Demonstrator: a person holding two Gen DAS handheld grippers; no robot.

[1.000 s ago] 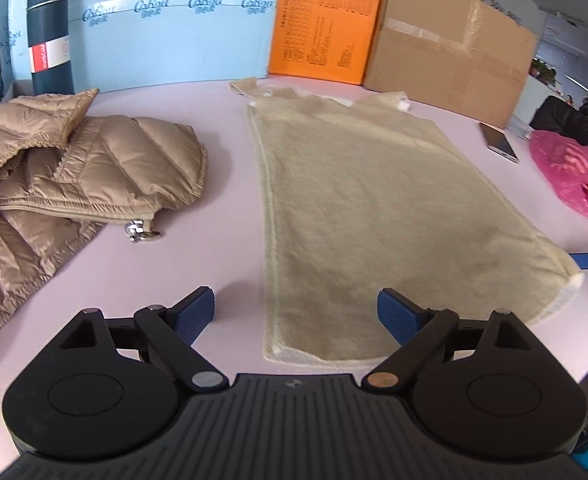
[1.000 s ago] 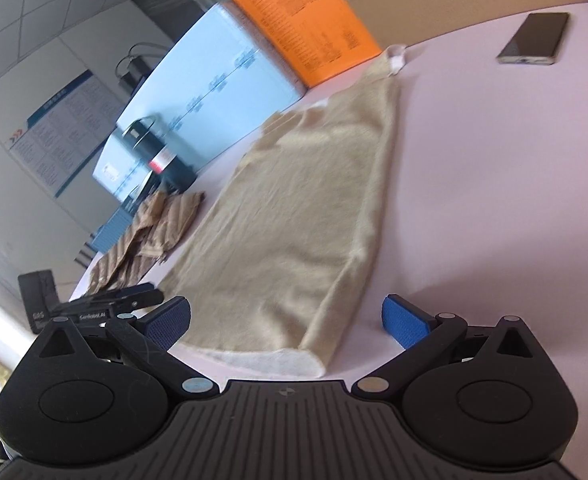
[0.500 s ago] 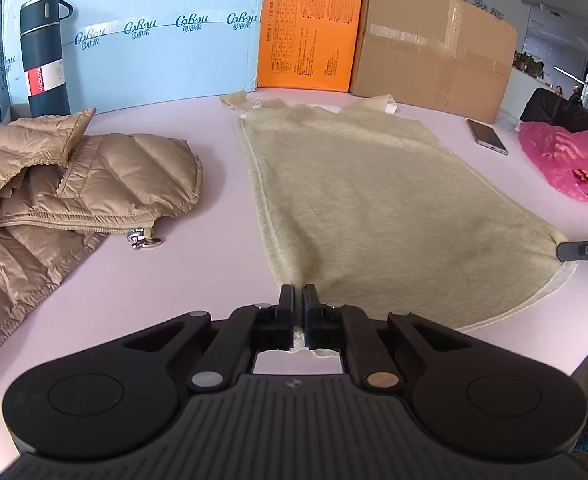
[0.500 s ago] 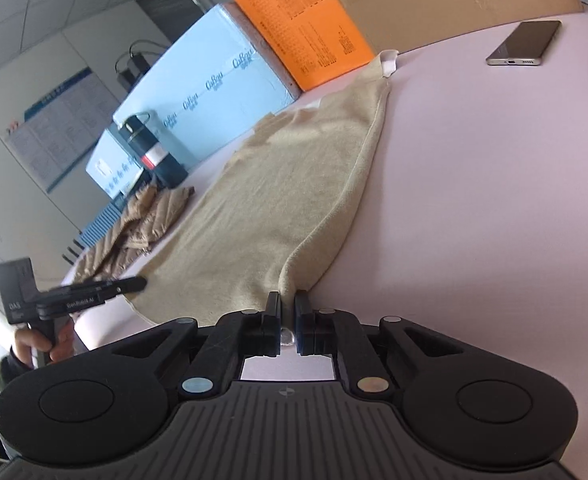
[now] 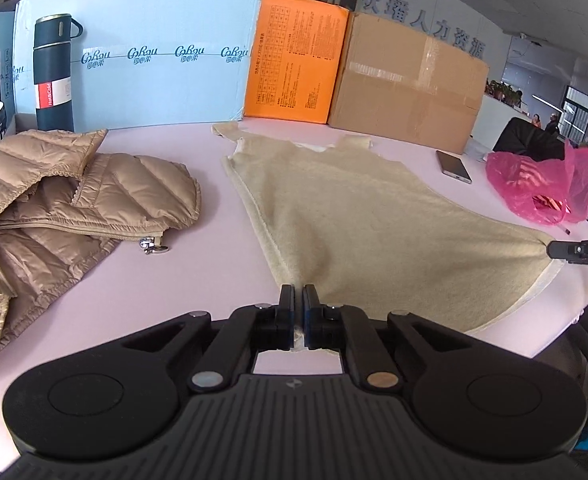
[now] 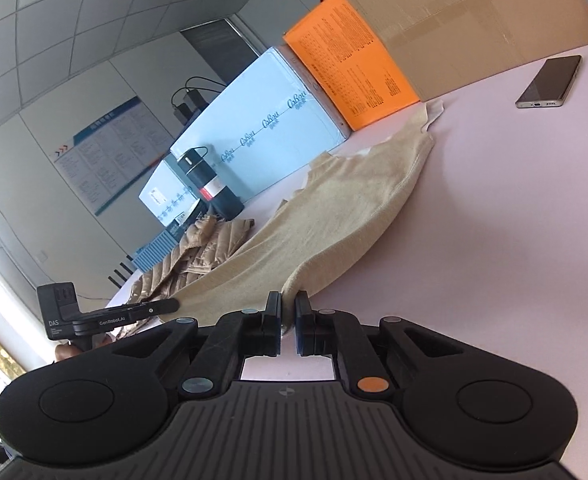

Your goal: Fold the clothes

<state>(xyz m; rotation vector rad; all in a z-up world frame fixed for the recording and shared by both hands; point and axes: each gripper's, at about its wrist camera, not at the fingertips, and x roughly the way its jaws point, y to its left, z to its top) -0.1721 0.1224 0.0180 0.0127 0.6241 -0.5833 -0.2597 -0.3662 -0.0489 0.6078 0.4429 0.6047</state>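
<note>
A beige knit garment (image 5: 373, 220) lies spread on the pale pink table (image 5: 214, 264), its shoulders toward the boxes at the back. My left gripper (image 5: 298, 300) is shut on the garment's near left hem corner. My right gripper (image 6: 288, 306) is shut on the near right hem corner and lifts that edge of the garment (image 6: 333, 216) off the table. The right gripper's tip also shows at the right edge of the left wrist view (image 5: 573, 250). The left gripper shows in the right wrist view (image 6: 134, 312).
A tan puffer jacket (image 5: 54, 200) lies at the left. A dark flask (image 5: 54, 72), a blue box (image 5: 154, 60), an orange box (image 5: 294, 60) and a cardboard box (image 5: 409, 84) line the back. A phone (image 5: 453, 166) and a pink plastic bag (image 5: 545, 184) lie at the right.
Both grippers went from open to shut on the hem corners one second to half a second ago. Since then both have lifted the near hem off the table.
</note>
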